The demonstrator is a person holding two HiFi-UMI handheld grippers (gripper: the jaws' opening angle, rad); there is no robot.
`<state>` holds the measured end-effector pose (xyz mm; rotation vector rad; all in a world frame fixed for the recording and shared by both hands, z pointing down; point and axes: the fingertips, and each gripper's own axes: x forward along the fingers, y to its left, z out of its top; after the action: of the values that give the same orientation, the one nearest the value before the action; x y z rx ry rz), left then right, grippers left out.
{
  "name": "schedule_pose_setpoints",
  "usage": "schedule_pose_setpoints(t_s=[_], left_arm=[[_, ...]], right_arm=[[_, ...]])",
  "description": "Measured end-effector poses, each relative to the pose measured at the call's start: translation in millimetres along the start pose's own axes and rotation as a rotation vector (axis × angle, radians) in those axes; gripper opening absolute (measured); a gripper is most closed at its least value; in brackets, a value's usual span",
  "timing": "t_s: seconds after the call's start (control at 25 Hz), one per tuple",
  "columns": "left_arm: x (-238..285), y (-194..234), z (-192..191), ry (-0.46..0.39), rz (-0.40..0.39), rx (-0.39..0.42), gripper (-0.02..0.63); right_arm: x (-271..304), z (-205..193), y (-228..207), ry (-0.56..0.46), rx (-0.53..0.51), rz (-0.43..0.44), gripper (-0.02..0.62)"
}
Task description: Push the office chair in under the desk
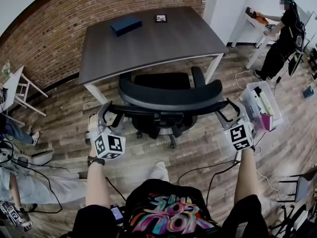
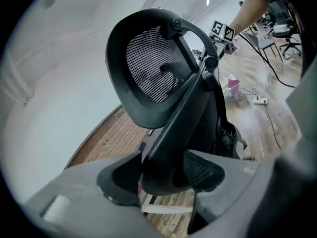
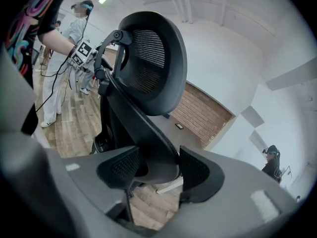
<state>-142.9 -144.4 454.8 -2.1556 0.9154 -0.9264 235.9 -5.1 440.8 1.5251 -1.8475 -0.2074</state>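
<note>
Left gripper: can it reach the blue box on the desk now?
Probably not: the left gripper grips the black mesh office chair, which blocks the way to the flat dark-blue box.

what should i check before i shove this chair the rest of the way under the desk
1. Left tool grips the office chair: ok, its pads clamp the back frame.
2. Right tool grips it: ok, clamped likewise.
3. Chair lined up with the desk opening: ok, it sits between the legs with the seat partly under.
4. Armrest clears the desktop: cannot tell.
5. Cable out of the wheels' way: ok, it lies behind the chair.
</note>
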Motion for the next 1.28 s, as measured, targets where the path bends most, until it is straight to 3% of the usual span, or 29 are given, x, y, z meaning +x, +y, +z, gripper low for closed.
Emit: schedule_pose_setpoints(t_s=[0.76,1.28], left_arm=[[68.2,42.3,-0.8,-0.025,0.043,-0.018,0.261],[118.6,66.5,-3.1,0.08,0.108,-0.046,0.261]], right_arm=[[86.7,13.7,-47.9,0.06,-0.021,0.044,0.252],[172.1,28.0,-96.4,-0.039,-0.074,0.11,0.252]])
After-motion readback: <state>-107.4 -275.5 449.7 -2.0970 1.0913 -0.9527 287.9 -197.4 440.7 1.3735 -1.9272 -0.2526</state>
